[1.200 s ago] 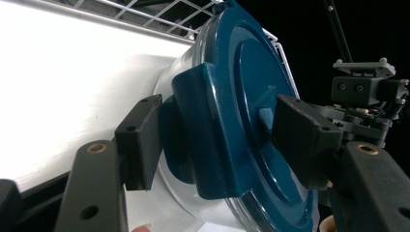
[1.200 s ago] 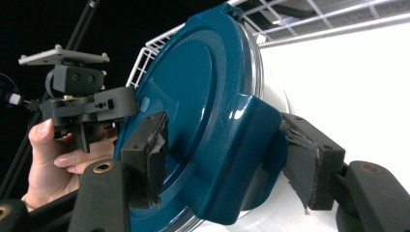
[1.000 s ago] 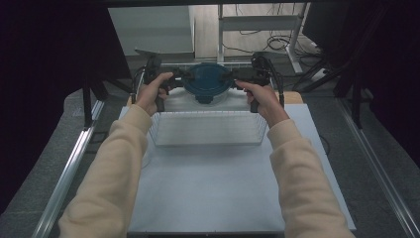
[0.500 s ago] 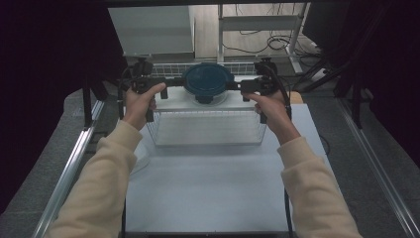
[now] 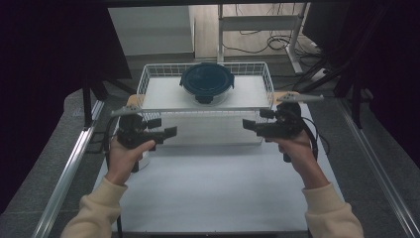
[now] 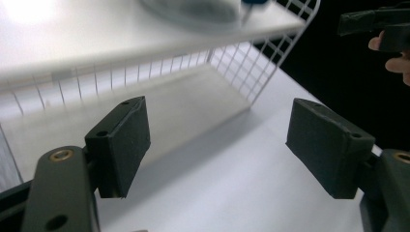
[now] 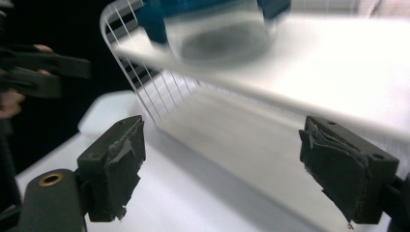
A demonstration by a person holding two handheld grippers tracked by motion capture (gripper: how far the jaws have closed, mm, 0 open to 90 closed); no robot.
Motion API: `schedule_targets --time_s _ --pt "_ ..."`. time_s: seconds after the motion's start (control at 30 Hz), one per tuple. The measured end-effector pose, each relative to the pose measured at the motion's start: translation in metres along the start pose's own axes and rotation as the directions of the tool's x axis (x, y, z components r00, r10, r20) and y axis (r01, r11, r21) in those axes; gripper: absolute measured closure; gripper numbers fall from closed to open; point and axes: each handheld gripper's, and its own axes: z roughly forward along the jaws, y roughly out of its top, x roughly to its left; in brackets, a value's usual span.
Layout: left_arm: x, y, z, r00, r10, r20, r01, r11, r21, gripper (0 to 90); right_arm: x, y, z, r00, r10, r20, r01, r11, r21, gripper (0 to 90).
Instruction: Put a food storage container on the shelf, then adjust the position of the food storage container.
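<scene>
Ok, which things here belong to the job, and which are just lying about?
Job things:
- white wire rack
- lidded blue container on its shelf
- left tongs, open
- right tongs, open

Lying about:
- cables on the floor behind
- table

Your wire rack (image 5: 148, 82) is thin white-coated metal mesh, and its shelf (image 5: 247, 91) is a smooth, matt white board that glares under the light. The container (image 5: 206, 82) on it has a dark blue plastic lid with a slight sheen over a clear, glossy bowl. The table top (image 5: 213, 188) looks like smooth matt white sheet. Your left gripper (image 6: 217, 145) carries matt black pads with clean flat faces; the right gripper (image 7: 222, 164) has rubbery pads (image 7: 121, 154) that look torn and rough.
</scene>
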Motion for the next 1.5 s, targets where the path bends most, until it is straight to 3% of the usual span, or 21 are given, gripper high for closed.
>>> schedule_targets --time_s 0.03,0.07,0.1,0.13,0.27,0.37,0.43,0.53,0.67,0.97,1.17,1.37,1.5 --pt "0.000 0.000 0.000 1.0000 0.000 0.000 0.000 1.0000 0.000 23.0 0.000 -0.008 0.000 1.0000 0.003 0.009 -0.003 1.0000 0.008 17.2" --pt "-0.001 -0.010 0.000 1.0000 0.002 -0.005 -0.002 1.0000 0.004 23.0 0.000 -0.008 0.000 1.0000 0.003 0.009 -0.003 1.0000 0.008 17.2" --pt "-0.001 -0.016 0.000 1.0000 0.000 -0.003 0.000 1.0000 0.008 23.1 0.000 -0.025 0.002 0.9999 0.012 0.011 -0.012 0.9995 0.030 17.8" --pt "-0.002 -0.031 0.001 0.9998 -0.016 0.015 0.015 0.9996 0.024 23.1 0.001 -0.032 0.003 0.9998 0.012 0.016 -0.012 0.9990 0.042 17.9" --pt "-0.004 -0.055 0.004 1.0000 0.001 -0.009 -0.001 0.9970 0.077 23.1 0.009 -0.058 0.007 0.9995 -0.006 0.031 0.003 0.9964 0.085 18.9" --pt "-0.005 -0.066 0.005 1.0000 0.000 -0.004 0.000 0.9949 0.101 23.1 0.014 -0.068 0.009 0.9995 -0.007 0.031 0.003 0.9947 0.103 19.2" --pt "-0.008 -0.083 0.006 1.0000 0.005 -0.002 -0.004 0.9912 0.132 23.2 0.023 -0.084 0.011 0.9990 -0.017 0.041 0.012 0.9932 0.116 19.5" --pt "-0.011 -0.097 0.008 0.9998 0.017 -0.010 -0.015 0.9857 0.168 23.1 0.031 -0.100 0.010 0.9994 -0.007 0.034 0.002 0.9921 0.125 20.0" --pt "-0.012 -0.108 0.005 0.9999 0.009 -0.014 -0.006 0.9835 0.181 23.1 0.038 -0.117 0.009 0.9979 -0.033 0.056 0.024 0.9876 0.155 20.1" --pt "-0.012 -0.117 0.012 0.9996 0.001 -0.029 0.005 0.9780 0.209 23.2 0.038 -0.134 0.013 0.9977 -0.037 0.057 0.026 0.9815 0.190 20.4" --pt "-0.016 -0.115 0.010 0.9994 0.012 -0.032 -0.005 0.9804 0.197 22.7 0.038 -0.135 0.011 0.9978 -0.036 0.056 0.025 0.9829 0.182 20.4" --pt "-0.016 -0.111 0.004 0.9992 0.011 -0.038 -0.004 0.9827 0.185 25.2 0.037 -0.135 0.009 0.9980 -0.032 0.054 0.021 0.9827 0.184 20.4" --pt "-0.011 -0.101 -0.015 0.9976 0.007 -0.069 0.004 0.9866 0.163 29.2 0.038 -0.135 0.009 0.9983 -0.041 0.043 0.032 0.9812 0.190 20.4"
